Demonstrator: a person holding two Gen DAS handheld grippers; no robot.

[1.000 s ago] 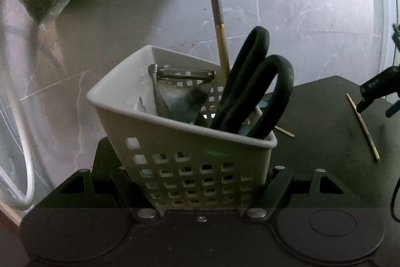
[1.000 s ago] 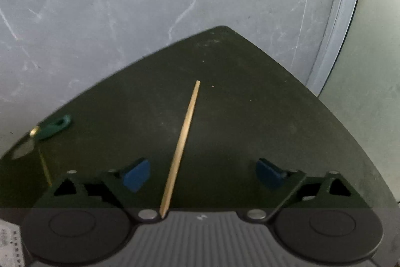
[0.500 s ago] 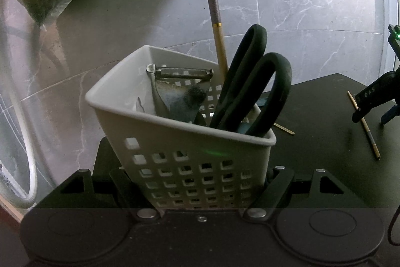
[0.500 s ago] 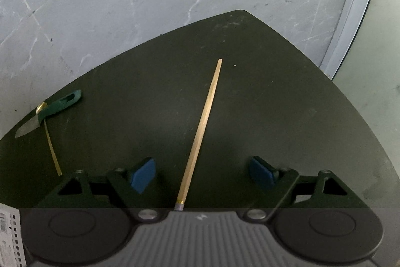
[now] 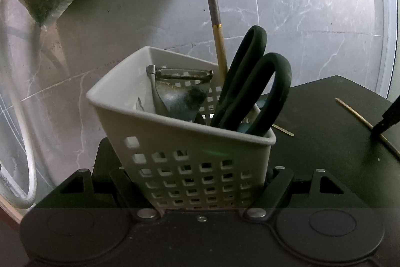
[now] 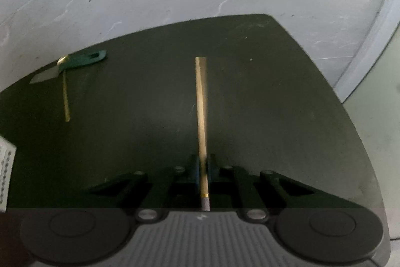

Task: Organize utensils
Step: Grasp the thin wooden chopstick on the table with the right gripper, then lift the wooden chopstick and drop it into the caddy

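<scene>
The lower parts of the scissors (image 5: pixel 252 89), the peeler (image 5: pixel 178 89) and the upright chopstick (image 5: pixel 215 14) are concealed by the basket (image 5: pixel 190 149) wall between the left gripper (image 5: pixel 202 182) fingers. The chopstick (image 6: pixel 202 121) between the right gripper (image 6: pixel 203 167) fingers is smeared by motion blur; its near end is cut off by the gripper body. The small knife (image 6: pixel 75 64) far left of those fingers is blurred.
</scene>
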